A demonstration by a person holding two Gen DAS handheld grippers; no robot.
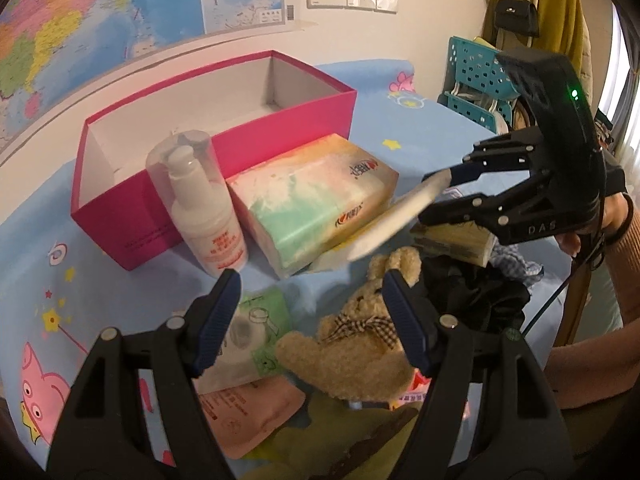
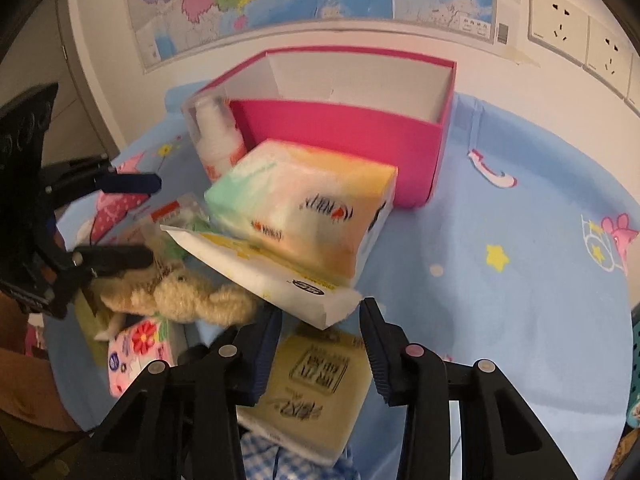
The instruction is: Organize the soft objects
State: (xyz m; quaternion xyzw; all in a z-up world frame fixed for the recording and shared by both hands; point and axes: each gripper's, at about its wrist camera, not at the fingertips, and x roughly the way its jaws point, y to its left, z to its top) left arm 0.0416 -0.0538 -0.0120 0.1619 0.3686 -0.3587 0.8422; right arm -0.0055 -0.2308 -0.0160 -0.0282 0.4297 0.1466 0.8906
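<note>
The table is covered by a blue cartoon cloth (image 2: pixel 500 208). At its far edge, against the wall, stands the pink box (image 1: pixel 256 148), open and with nothing visible inside. Just in front of the box lies the tissue pack (image 1: pixel 316 208), and a white pump bottle (image 1: pixel 204 208) stands beside it, touching the box wall. Nearer the front edge is a heap of small things: a teddy bear (image 1: pixel 360 340), a black cloth (image 1: pixel 480 292), a yellowish tissue pack (image 2: pixel 320 380) and some flat sachets (image 1: pixel 256 412).

The right gripper (image 2: pixel 320 340) has its jaws apart, on both sides of the corner of a flat white packet (image 2: pixel 272 276) which lies under the big tissue pack; whether a finger touches the packet I cannot tell. The left gripper (image 1: pixel 312 320) hangs over the teddy bear, also with jaws apart and holding nothing.

It seems the picking step is in hand. Next, the right jaws probably must close on the packet corner and pull it out gently, so that the tissue pack above does not slide, then carry it to the box.
</note>
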